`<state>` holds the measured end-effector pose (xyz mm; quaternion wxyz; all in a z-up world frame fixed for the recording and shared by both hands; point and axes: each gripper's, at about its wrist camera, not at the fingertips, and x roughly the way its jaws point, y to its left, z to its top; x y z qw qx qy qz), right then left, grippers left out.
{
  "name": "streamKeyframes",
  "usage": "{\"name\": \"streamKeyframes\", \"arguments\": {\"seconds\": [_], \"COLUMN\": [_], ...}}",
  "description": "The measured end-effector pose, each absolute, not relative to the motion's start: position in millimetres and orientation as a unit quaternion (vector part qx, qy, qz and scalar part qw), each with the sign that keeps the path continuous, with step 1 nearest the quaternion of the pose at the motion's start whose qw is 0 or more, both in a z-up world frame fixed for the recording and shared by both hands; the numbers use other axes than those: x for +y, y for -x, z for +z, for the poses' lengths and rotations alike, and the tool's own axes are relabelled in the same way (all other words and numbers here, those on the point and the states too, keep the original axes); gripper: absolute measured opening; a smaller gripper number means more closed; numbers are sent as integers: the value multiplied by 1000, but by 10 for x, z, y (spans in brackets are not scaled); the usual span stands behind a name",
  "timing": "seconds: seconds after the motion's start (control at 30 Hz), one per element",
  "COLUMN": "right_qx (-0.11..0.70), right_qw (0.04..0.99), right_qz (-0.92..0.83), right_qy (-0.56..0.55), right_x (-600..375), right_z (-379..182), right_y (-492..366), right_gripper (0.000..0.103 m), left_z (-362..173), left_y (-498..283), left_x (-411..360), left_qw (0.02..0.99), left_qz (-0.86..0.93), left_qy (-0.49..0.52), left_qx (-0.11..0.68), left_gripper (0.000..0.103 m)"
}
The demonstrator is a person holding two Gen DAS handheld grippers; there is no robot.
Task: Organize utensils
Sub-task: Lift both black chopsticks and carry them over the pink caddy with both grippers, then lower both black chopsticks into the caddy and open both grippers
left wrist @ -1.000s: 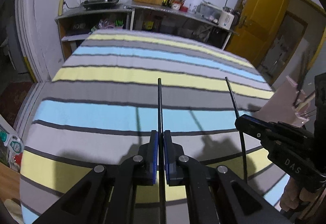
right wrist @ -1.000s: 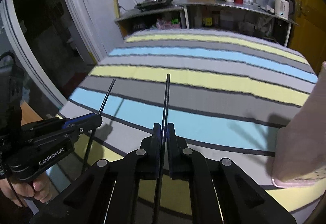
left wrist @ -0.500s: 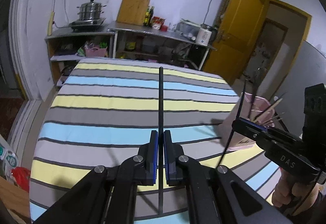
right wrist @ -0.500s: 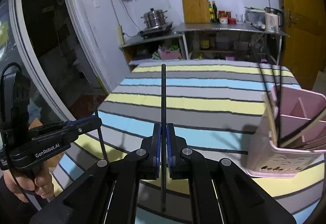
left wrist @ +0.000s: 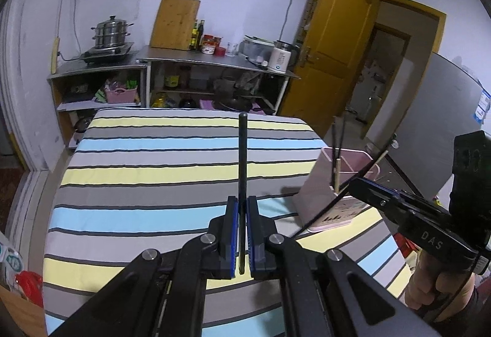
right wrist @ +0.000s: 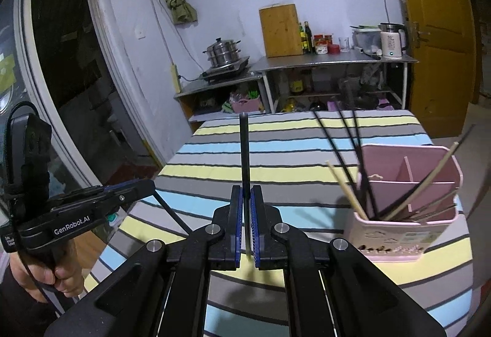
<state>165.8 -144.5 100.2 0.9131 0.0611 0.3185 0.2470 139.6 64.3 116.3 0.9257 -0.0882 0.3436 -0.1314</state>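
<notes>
My left gripper (left wrist: 242,205) is shut on a black chopstick (left wrist: 243,159) that points forward and up over the striped table (left wrist: 153,183). My right gripper (right wrist: 245,192) is shut on another black chopstick (right wrist: 244,153). A pink divided utensil holder (right wrist: 408,214) stands on the table to the right, with several black and wooden chopsticks in it. It also shows in the left wrist view (left wrist: 343,180), behind the right gripper (left wrist: 356,183). The left gripper shows at the left of the right wrist view (right wrist: 147,186).
Beyond the table's far edge stand metal shelves (left wrist: 214,60) with a steamer pot (left wrist: 112,33), a wooden board, bottles and a kettle. A yellow door (left wrist: 337,39) is at the right. A doorway (right wrist: 61,60) is at the left.
Both grippers have tilted up and lifted with their chopsticks. The pink holder has come fully into view at the right.
</notes>
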Motion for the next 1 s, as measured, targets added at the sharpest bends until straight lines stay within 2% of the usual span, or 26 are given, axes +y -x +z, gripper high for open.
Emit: {"name": "streamKeyframes", "arguments": {"seconds": [0.5, 1.0], "right_qx": [297, 228], "right_qw": [931, 957], "right_qz": [193, 150], "right_qy": [-89, -102], "right_x": [-2115, -2634], "right_z": [1255, 1835], "right_y": [-1447, -1549], "right_gripper": [5, 5], "left_z": [1443, 2109], "left_y": [-1483, -1869], "left_x": [-95, -778], "left_qw": [912, 917], "left_qz": [-214, -271], "left_qy": [71, 55], "left_qx": [343, 287], "left_gripper": [5, 5]}}
